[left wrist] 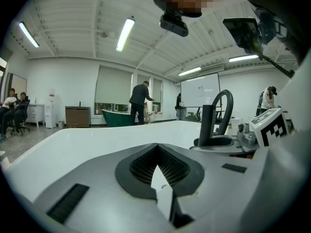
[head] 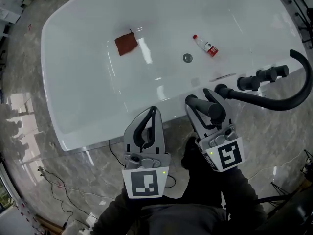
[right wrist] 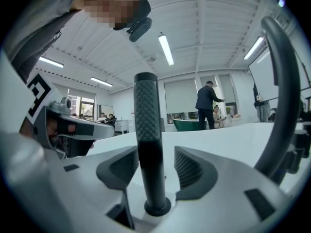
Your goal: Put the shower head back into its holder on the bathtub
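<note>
The black shower head (right wrist: 146, 130) stands upright with its foot in a round holder (right wrist: 158, 208) on the white bathtub rim (head: 171, 104). My right gripper (head: 201, 105) is open. Its jaws stand on either side of the shower head's handle (head: 211, 109), and a gap shows at the right pad (right wrist: 187, 166). My left gripper (head: 152, 112) hovers over the tub's near edge to the left, shut with nothing in it. In the left gripper view the shower head (left wrist: 208, 124) shows off to the right.
A curved black faucet spout (head: 288, 101) and black valve handles (head: 266, 75) sit on the rim at the right. Inside the tub lie a red cloth (head: 126, 44), a small bottle (head: 205, 45) and the drain (head: 187, 58). Cables (head: 58, 182) run over the marble floor.
</note>
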Motion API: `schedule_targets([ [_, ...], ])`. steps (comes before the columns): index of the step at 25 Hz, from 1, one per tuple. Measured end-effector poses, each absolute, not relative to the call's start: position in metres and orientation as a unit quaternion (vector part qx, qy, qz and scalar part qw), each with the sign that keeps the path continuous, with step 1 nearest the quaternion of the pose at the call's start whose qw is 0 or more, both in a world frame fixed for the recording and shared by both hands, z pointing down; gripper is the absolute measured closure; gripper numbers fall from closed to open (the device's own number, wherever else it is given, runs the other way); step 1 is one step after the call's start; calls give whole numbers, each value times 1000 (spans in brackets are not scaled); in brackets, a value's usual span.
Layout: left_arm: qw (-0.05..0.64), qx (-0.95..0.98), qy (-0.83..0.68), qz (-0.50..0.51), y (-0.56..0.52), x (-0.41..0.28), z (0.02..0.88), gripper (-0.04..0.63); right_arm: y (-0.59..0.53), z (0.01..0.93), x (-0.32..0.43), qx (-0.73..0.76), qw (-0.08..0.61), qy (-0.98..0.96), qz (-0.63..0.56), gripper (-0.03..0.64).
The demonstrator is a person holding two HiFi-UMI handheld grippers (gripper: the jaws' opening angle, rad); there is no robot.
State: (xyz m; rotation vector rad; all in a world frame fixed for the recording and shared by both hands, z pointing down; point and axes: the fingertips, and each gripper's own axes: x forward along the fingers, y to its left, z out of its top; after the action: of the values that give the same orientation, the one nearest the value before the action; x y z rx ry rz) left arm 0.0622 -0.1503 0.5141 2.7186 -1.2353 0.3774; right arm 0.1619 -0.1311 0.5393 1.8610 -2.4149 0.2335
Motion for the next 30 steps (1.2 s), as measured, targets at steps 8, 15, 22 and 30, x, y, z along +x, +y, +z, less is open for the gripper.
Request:
schedule_targets([
  [8, 67, 901, -410, 128, -151, 61, 513, 592, -133, 538, 160, 609, 48, -789, 67, 402],
  [15, 65, 902, -408, 127, -150, 60, 513, 592, -132, 538, 160, 612, 51, -786, 68, 402],
  [22, 68, 902, -406, 128, -149, 60, 513, 592, -132, 537, 159, 609, 52, -789, 66, 402],
  [30, 66, 903, -405, 128, -150, 61, 512, 592, -133, 534, 160, 608, 41, -790, 62, 402],
])
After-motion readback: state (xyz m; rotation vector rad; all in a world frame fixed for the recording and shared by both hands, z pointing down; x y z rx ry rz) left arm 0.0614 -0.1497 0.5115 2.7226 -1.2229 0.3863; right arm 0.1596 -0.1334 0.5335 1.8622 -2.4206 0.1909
